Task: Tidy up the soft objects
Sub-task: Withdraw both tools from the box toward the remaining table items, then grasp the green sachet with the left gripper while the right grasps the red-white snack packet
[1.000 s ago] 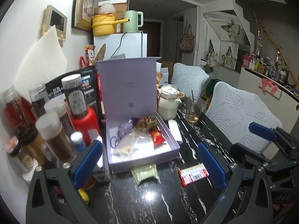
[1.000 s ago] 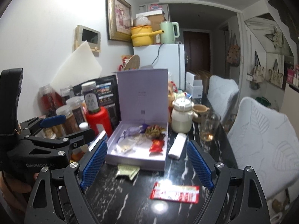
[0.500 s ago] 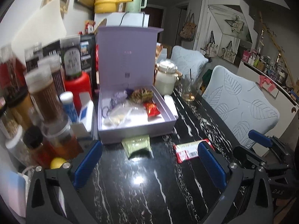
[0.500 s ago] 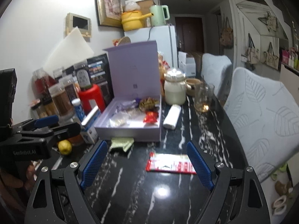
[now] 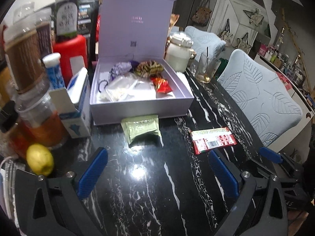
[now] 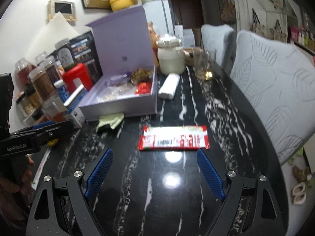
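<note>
Right wrist view: my right gripper (image 6: pixel 155 169), jaws released and empty, has dropped close behind the flat red foil snack packet (image 6: pixel 174 137) on the black marbled counter (image 6: pixel 157 206); probably my next pickup.

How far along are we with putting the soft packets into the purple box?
Done: several small packets already lie in the open purple box. In hand: nothing; the left gripper and right gripper are both open and empty above the table. Left: the green pouch and the red packet, both outside the box.
</note>
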Available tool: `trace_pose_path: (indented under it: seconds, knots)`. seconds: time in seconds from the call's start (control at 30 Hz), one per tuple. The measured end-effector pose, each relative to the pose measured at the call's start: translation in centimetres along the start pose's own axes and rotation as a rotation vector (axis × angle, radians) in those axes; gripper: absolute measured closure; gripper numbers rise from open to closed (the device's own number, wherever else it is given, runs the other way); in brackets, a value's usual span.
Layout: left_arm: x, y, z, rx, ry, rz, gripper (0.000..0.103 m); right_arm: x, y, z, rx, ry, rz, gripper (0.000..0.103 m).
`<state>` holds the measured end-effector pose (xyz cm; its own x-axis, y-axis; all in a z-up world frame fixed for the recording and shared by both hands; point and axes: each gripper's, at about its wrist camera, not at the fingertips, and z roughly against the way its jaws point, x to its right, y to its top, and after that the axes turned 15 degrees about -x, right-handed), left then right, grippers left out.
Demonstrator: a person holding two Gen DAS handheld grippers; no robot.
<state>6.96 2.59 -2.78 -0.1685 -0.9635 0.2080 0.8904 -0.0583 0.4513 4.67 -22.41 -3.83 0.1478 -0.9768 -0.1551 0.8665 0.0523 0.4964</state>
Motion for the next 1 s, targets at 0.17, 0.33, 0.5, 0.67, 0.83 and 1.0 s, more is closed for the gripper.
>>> trace_pose_path:
  seconds: [0.17,0.33,0.5,0.67,0.83,1.0]
  knots:
    - [-0.3,1.0,-2.8,-0.041,-0.003,0.003,0.0,1.1,0.1,-2.7,-0.059,0.015,-0.034,0.015]
    - [-0.4,2.5,-5.2,-0.078,0.005,0.017,0.0,2.5,0.8,-5.1,-0.117,0.019,-0.07,0.015]
    - [-0.8,4.0,-7.5,-0.119,0.005,0.044,0.0,3.9,1.9,-6.7,-0.142,0.027,-0.11,0.015]
    - [-1.2,5.1,-9.1,-0.14,0.035,0.063,0.0,5.0,2.8,-8.1,-0.172,0.023,-0.138,0.015]
    - [-2.0,6.0,-10.0,-0.149,0.029,0.108,0.0,5.7,4.1,-9.3,-0.185,0.026,-0.147,0.015]
    - [-2.9,6.4,-10.9,-0.164,0.035,0.124,0.0,5.4,5.7,-10.6,-0.194,0.018,-0.112,0.015]
